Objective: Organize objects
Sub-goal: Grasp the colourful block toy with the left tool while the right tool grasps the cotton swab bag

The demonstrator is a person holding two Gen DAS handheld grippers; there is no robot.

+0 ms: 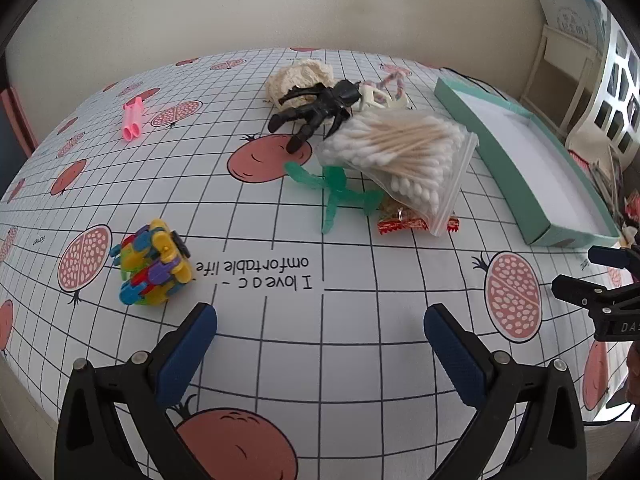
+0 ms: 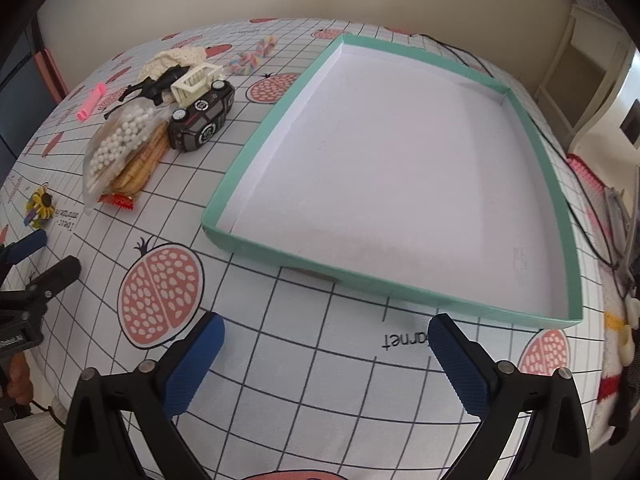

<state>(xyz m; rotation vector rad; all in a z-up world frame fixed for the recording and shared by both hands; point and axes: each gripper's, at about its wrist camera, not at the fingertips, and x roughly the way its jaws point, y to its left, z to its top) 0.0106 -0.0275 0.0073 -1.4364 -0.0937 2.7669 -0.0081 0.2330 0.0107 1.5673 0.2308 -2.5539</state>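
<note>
A heap of objects lies mid-table: a bag of cotton swabs [image 1: 404, 158], a black figure [image 1: 320, 110], a green bendy figure [image 1: 334, 196], a snack packet [image 1: 416, 224] and a cream cloth [image 1: 300, 78]. A multicoloured block toy [image 1: 154, 268] sits apart, close to my left gripper [image 1: 320, 326], which hovers open over the cloth with nothing between its fingers. The shallow teal tray [image 2: 224, 216] stands empty straight ahead of my right gripper [image 2: 326, 340], also open and holding nothing. In the right wrist view a black toy car [image 2: 202, 118] lies beside the swab bag [image 2: 118, 144].
A pink clip [image 1: 132, 118] lies at the far left and a pastel rope toy [image 2: 252, 56] at the back. The table's cloth [image 2: 280, 380] has a grid and pomegranate print. A black cable [image 2: 576, 184] runs past the tray's right side. White furniture [image 2: 580, 48] stands beyond.
</note>
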